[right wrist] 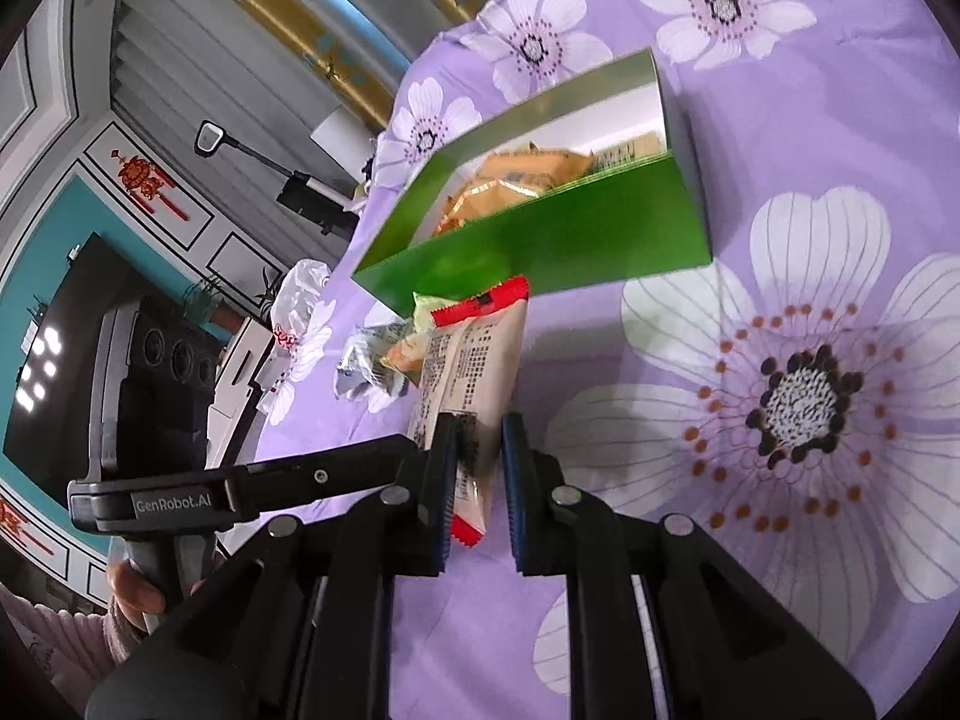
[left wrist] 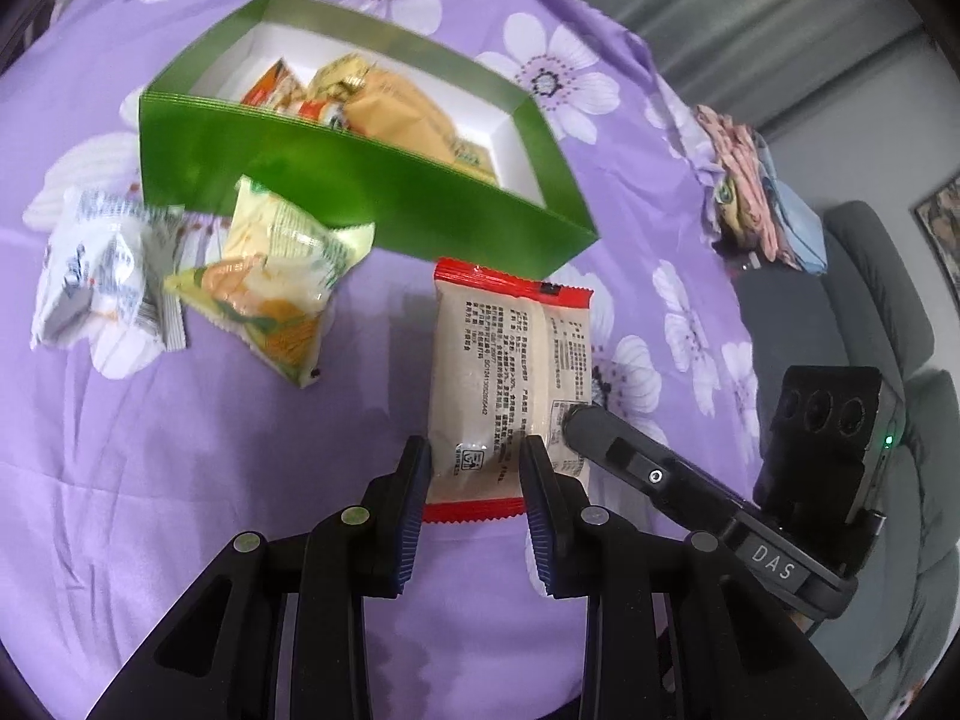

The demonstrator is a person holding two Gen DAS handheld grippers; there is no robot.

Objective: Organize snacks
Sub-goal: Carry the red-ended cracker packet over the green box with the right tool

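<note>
A beige snack packet with red crimped ends hangs above the purple floral cloth, lengthwise between my left gripper, whose blue pads are shut on its sides. In the right wrist view the same packet stands edge-on inside my right gripper, which is shut on its long edge. One right finger shows at the packet's right side. Beyond it sits the open green box, also seen as the green box, holding several orange and yellow packets.
A white-blue packet and a yellow-green packet lie loose left of the box. A pile of clothes sits at the cloth's right edge, with a grey sofa past it. A person's hand grips the left handle.
</note>
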